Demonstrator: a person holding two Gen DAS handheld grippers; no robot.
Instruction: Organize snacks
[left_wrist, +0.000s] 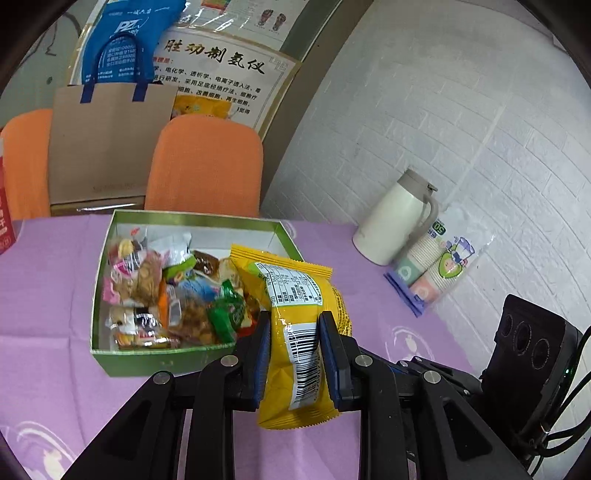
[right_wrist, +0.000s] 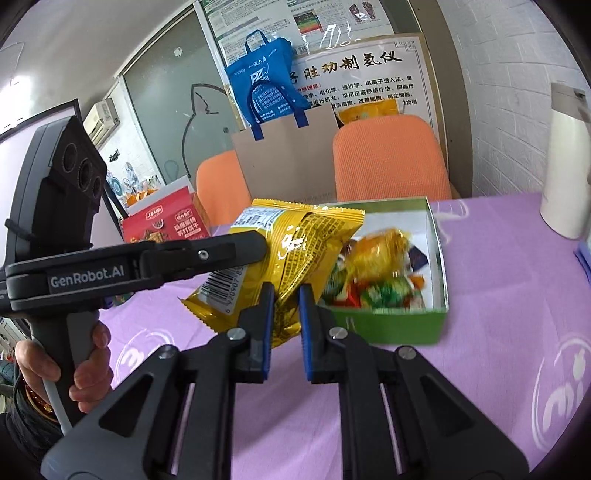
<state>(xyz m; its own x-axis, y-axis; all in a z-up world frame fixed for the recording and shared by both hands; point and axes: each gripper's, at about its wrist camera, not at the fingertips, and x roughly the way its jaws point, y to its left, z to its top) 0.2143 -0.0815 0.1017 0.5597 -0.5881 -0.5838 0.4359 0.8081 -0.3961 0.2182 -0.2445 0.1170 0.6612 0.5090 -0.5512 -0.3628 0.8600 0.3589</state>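
both grippers (left_wrist: 294, 325) (right_wrist: 286, 297) on yellow pkt (left_wrist: 295, 321) (right_wrist: 295, 240)

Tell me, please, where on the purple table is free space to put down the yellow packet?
Bare purple cloth lies left of the green box, and in front of it toward the grippers. The box is packed with snacks. Crowded at right: the white jug and the paper cups by the wall.

White jug (left_wrist: 391, 218) beside bagged paper cups (left_wrist: 439, 262) on purple tablecloth (left_wrist: 44, 295).

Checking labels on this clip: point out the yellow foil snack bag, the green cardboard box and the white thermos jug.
Yellow foil snack bag (left_wrist: 295, 291), left wrist view, nutrition label.
Green cardboard box (left_wrist: 147, 363), left wrist view, front wall.
White thermos jug (left_wrist: 391, 218), left wrist view, body.
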